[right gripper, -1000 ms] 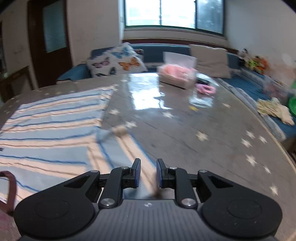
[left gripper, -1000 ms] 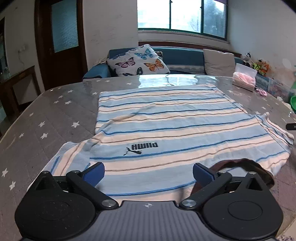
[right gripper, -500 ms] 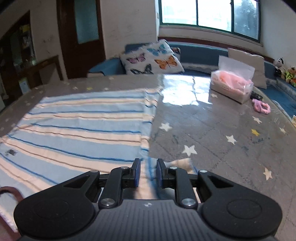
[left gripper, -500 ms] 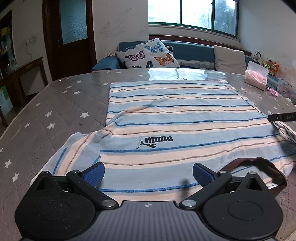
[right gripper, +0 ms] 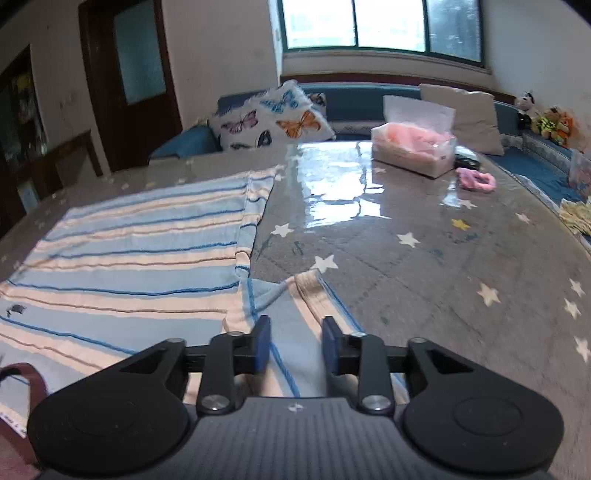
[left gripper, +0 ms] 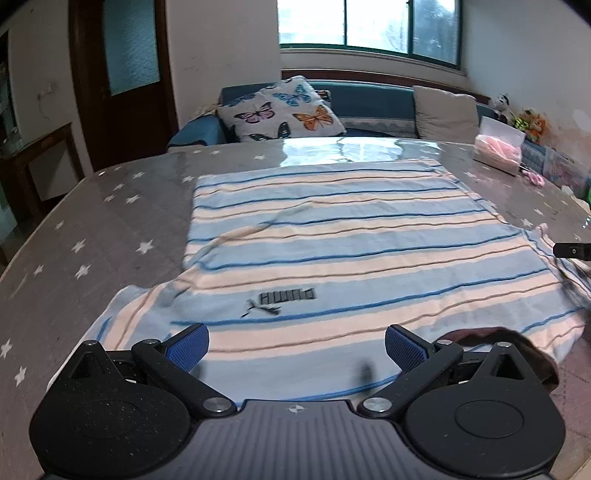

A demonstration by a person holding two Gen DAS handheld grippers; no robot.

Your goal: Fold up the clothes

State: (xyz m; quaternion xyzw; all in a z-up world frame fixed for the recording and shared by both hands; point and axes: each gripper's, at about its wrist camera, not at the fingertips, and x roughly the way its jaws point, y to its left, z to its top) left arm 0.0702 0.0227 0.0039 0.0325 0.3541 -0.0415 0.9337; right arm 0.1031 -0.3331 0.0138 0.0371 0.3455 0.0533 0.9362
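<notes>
Striped shirt (left gripper: 332, 251), laid flat on grey star-print table (left gripper: 92, 229), collar end nearest the cameras.

Left gripper (left gripper: 297, 343): jaws wide apart over the collar-end edge, holding nothing. Right gripper (right gripper: 295, 341): jaws partly apart astride the shirt's right sleeve (right gripper: 291, 310), not clamped. Beyond shirt: pink tissue box (right gripper: 413, 151), blue sofa (left gripper: 362, 99) with butterfly cushion (left gripper: 284, 110), window (left gripper: 369, 22).
</notes>
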